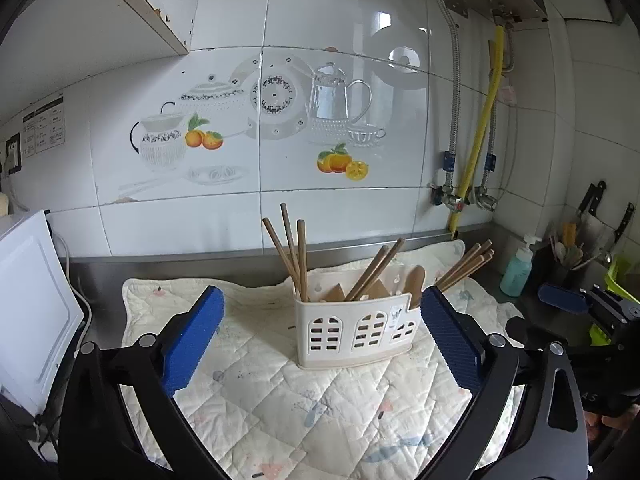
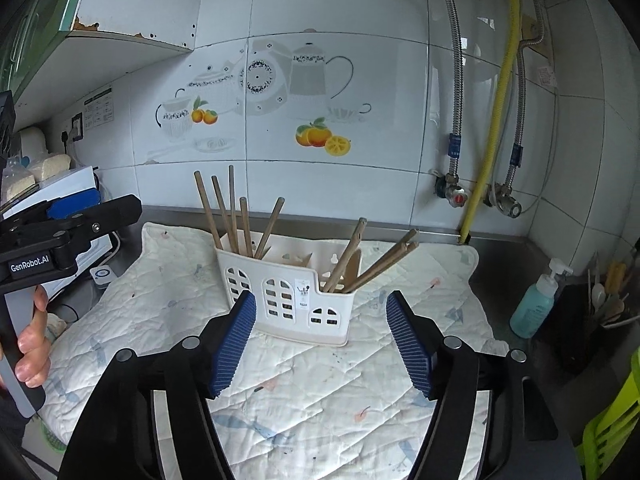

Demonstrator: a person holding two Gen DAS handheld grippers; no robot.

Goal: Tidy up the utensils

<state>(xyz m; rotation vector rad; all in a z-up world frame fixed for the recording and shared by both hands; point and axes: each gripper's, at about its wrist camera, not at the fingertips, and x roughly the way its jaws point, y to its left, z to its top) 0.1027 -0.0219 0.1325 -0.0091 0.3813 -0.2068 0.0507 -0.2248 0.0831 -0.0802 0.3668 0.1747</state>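
A white plastic utensil caddy (image 1: 356, 328) with window cut-outs stands on a quilted cloth (image 1: 304, 400); it also shows in the right wrist view (image 2: 286, 300). Several wooden chopsticks (image 1: 294, 248) stand in its compartments, some leaning right (image 2: 380, 260), with a wooden spoon (image 1: 416, 284) among them. My left gripper (image 1: 320, 336) is open and empty, just in front of the caddy. My right gripper (image 2: 322, 340) is open and empty, also just before the caddy. The left gripper shows at the left edge of the right wrist view (image 2: 72, 220), held by a hand.
A tiled wall (image 1: 320, 120) with pipes and a yellow hose (image 1: 480, 140) stands behind. A blue soap bottle (image 2: 536, 304) and a dark utensil holder (image 2: 600, 312) sit at the right. A white appliance (image 1: 28, 300) stands at the left.
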